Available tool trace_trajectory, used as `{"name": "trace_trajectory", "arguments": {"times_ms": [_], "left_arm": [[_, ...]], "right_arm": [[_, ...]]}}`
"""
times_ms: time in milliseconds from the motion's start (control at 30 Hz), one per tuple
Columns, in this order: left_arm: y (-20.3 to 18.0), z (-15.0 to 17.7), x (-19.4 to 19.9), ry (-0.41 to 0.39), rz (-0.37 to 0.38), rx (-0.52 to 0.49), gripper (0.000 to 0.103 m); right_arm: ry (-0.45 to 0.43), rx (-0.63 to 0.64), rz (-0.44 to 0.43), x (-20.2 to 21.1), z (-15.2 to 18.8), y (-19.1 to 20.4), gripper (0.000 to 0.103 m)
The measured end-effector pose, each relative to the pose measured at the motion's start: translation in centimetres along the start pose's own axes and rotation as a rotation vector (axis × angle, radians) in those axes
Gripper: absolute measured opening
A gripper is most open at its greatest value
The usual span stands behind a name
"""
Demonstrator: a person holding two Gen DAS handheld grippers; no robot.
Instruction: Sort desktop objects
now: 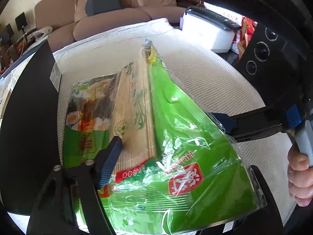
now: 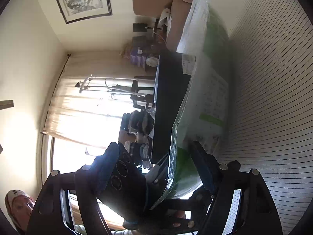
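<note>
A green packet is lifted between 2 hand-held grippers

Left wrist view: the green packet of bamboo sticks hangs above the striped bench, between the fingers of the left hand-held gripper, which touch it but are not squeezed shut; its long side points away from that gripper. Right wrist view: the right hand-held gripper has the packet's edge between its open fingers. Sorting looks only started; the packet is not put down yet.

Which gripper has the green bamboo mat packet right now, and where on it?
The green bamboo mat packet sits between both grippers' fingers: left gripper at its near end, right gripper at its side edge. Firm clamping cannot be told.
</note>
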State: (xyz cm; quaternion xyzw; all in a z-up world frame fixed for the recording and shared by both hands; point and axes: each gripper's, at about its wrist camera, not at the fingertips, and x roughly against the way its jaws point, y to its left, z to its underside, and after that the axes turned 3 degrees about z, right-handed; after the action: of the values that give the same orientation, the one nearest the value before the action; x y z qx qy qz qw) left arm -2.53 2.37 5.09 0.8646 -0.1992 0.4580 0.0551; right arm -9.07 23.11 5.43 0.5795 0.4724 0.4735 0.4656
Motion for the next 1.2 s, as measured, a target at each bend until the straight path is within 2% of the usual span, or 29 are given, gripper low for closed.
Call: {"name": "trace_trajectory", "arguments": {"times_ms": [67,233,300,367,467,567,667,733,800,867,933,1000,1067,1133,1200], "left_arm": [[0.5,-0.1,0.1,0.000,-0.007,0.012,0.047],[1.3,-0.4,1.5,-0.045,0.017,0.061,0.031],[2.0,-0.7,2.4,-0.068,0.055,0.101,0.027],[3.5,-1.1,3.2,-0.086,0.145,0.189,0.025],[6.4,-1.3,4.7,-0.118,0.327,0.355,0.023],[9.1,-1.4,6.3,-0.161,0.527,0.499,0.021],[11.4,-0.8,6.7,-0.186,0.674,0.632,0.021],[13.0,0.0,6.1,-0.184,0.754,0.727,0.021],[14.4,1.1,5.3,-0.181,0.858,0.838,0.021],[15.5,2.1,4.8,-0.201,0.991,0.952,0.021],[16.1,2.6,5.0,-0.235,1.103,1.027,0.021],[16.3,2.8,5.1,-0.263,1.187,1.069,0.021],[16.4,3.0,5.3,-0.284,1.229,1.102,0.021],[16.4,3.5,5.1,-0.307,1.277,1.148,0.021],[16.7,4.2,4.8,-0.326,1.325,1.207,0.021]], "right_arm": [[0.004,0.011,0.007,-0.3,0.0,0.4,0.079],[0.009,0.032,-0.018,-0.6,-0.1,1.2,0.079],[0.012,0.050,-0.024,-0.6,0.0,1.8,0.079],[0.004,0.075,-0.023,-0.3,-0.1,2.6,0.079],[-0.040,0.118,-0.001,1.1,-0.4,3.9,0.079],[-0.115,0.149,0.080,3.4,-0.8,4.5,0.079],[-0.179,0.117,0.167,5.4,-0.7,3.6,0.079],[-0.218,0.047,0.190,6.3,-0.1,1.9,0.079],[-0.226,-0.032,0.177,6.1,0.7,0.1,0.079],[-0.192,-0.070,0.191,4.5,1.4,-0.8,0.079],[-0.174,-0.082,0.186,2.8,2.0,-0.8,0.079],[-0.175,-0.104,0.143,1.8,3.0,-0.7,0.081],[-0.197,-0.145,0.057,1.2,4.5,-1.0,0.089],[-0.220,-0.168,-0.010,0.5,5.8,-1.0,0.091],[-0.242,-0.153,-0.017,0.2,6.7,-0.7,0.091]]}}
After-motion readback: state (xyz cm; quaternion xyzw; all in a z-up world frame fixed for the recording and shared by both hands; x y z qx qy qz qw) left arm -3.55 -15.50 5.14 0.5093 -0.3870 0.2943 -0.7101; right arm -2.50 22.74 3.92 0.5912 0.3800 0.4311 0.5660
